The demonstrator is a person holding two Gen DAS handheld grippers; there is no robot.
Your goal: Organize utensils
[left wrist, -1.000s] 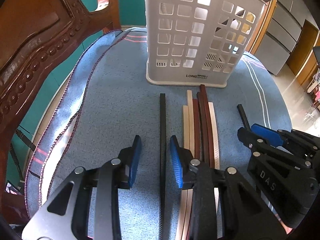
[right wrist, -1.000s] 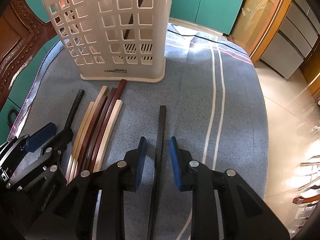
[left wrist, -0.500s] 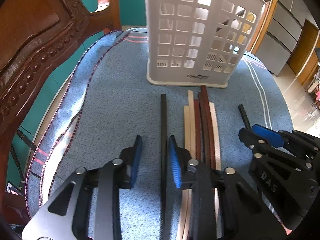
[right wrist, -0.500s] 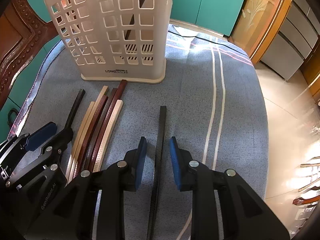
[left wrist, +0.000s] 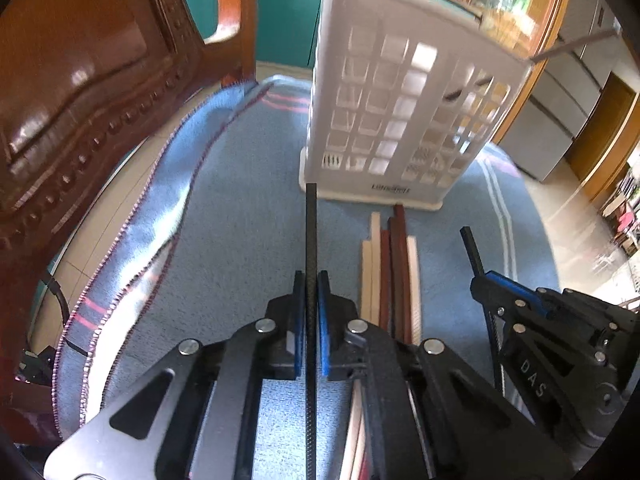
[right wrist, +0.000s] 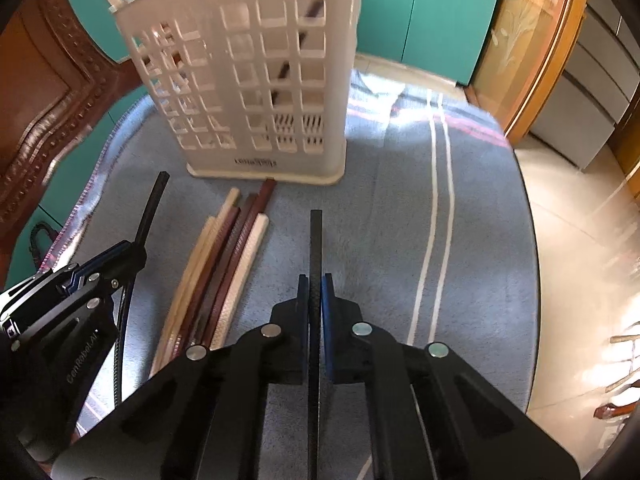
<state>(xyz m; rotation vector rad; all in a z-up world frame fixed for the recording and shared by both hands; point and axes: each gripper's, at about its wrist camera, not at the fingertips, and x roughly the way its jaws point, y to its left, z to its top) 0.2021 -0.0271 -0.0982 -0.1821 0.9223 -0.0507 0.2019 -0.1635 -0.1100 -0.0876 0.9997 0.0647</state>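
Each hand holds one black chopstick: the left gripper (left wrist: 308,320) has its fingers closed on the left black chopstick (left wrist: 311,232), the right gripper (right wrist: 315,312) on the right black chopstick (right wrist: 315,248). Both sticks look thin, stiff and light, with a finely textured surface that should resist slipping. Each is gripped partway along, a long end reaching toward the basket (left wrist: 400,120); a hold nearer the middle would likely pivot less. Between them, a bundle of cream and brown chopsticks (right wrist: 224,264) lies on the blue cloth (right wrist: 380,220) covering the bench. The white slotted basket stands upright at the far side, already holding some sticks. A carved wooden chair (left wrist: 80,100) crowds the left; the bench edge drops away right.
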